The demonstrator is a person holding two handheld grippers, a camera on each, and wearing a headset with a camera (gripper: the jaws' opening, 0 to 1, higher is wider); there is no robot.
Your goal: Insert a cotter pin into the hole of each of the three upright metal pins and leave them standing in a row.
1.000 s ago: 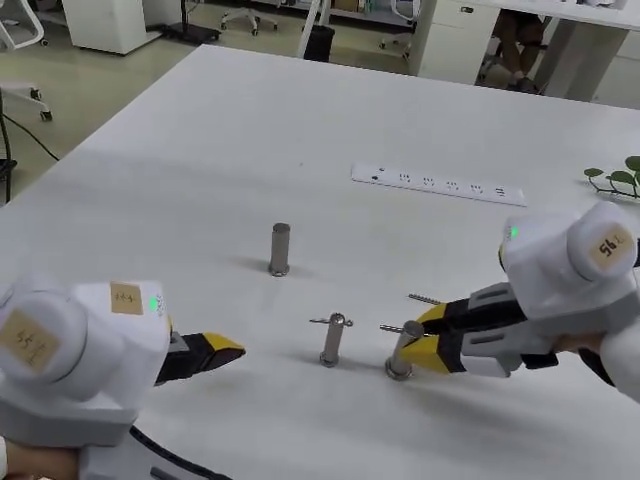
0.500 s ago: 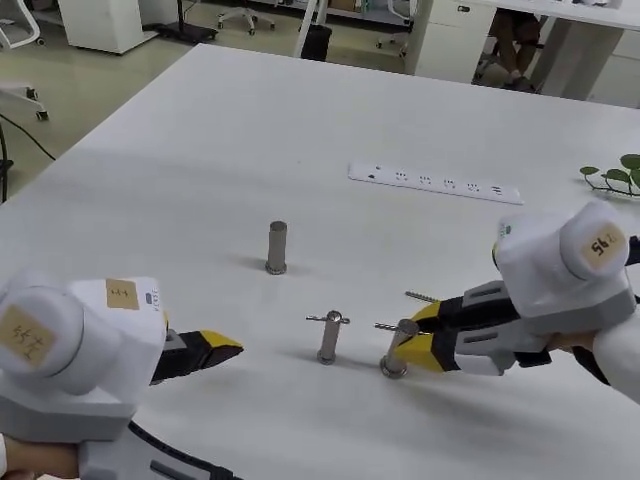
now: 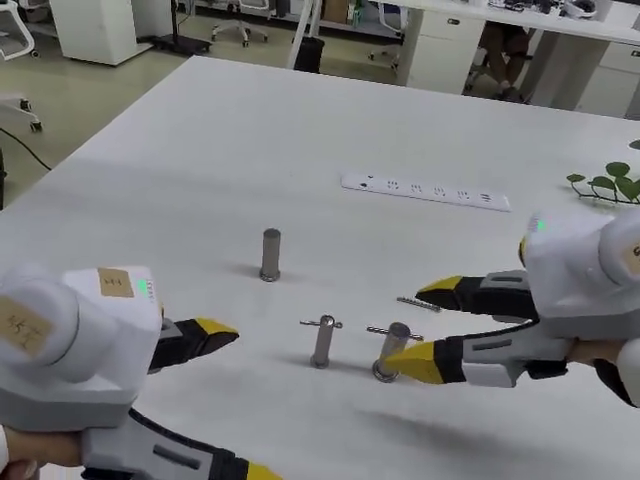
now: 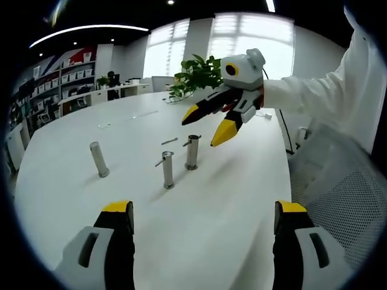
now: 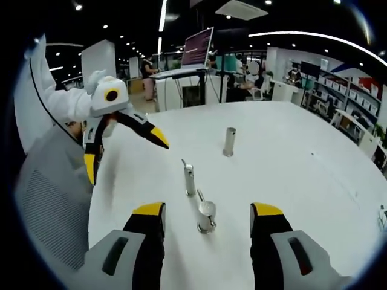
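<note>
3 metal pins upright on the white table: short grey steel cylinders, each with a flared foot.
- near pin and middle pin stand close together. Each has a cotter pin crosswise through the top, seen at and.
- far pin is bare and stands well apart from the other two, further up the table.
- loose cotter pin lies flat on the table, just behind the near pin.

Count: 3 pins, 3 cotter pins (2 fitted, 1 loose), 2 grippers, 1 power strip, 1 plant.

right gripper: jaws wide apart and empty. The lower yellow tip is just beside the near pin's foot; can't tell if it touches. In the right gripper view the near pin sits between the two tips.

left gripper: jaws apart and empty, well left of the pins.

Writing: paper stickers on the gripper housings are handwritten and too blurred to read.
</note>
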